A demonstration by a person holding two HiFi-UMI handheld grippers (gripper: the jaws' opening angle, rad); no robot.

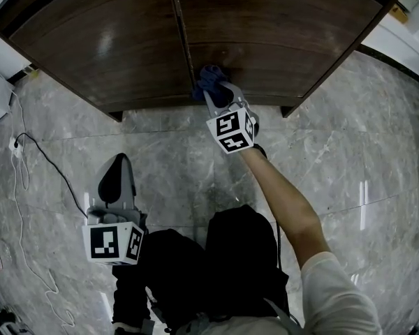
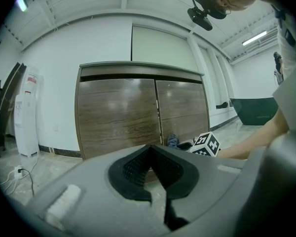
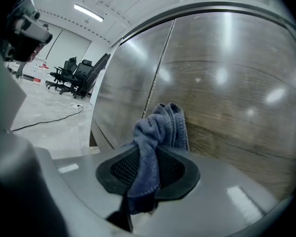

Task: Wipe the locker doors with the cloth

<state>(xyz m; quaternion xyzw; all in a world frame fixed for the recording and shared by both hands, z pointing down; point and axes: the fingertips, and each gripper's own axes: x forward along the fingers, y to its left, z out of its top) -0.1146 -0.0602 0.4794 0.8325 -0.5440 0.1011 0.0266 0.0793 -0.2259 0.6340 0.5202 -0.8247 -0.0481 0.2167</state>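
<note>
- Right claw (image 3: 147, 171): pinched on a blue-grey cloth (image 3: 157, 130), which is bunched between the black ribbed pads, with a fold standing above them and a tail hanging below.
- Cloth: held against the lower part of the right-hand locker door (image 1: 286, 33), just beside the centre seam and near the bottom edge.
- Right marker cube (image 1: 232, 131): carried behind the claw, with the person's bare forearm (image 1: 283, 197) stretched out behind it.
- Left claw (image 2: 149, 168): pressed together at the tips, with nothing between the pads; held low and well apart from the doors, above the floor.
- Left marker cube (image 1: 113, 243): seen at the rear of that claw in the head view.
- Left-hand locker door (image 1: 105, 40): dark wood grain, closed, as is its neighbour.
- Floor (image 1: 349, 159): grey marbled tile, glossy.
- Cable (image 1: 45, 162): a thin black line trailed over the floor at the left.
- White floor-standing unit (image 2: 27, 112): placed against the wall, left of the locker.
- Office chairs (image 3: 73, 73): grouped far off in the right gripper view.
</note>
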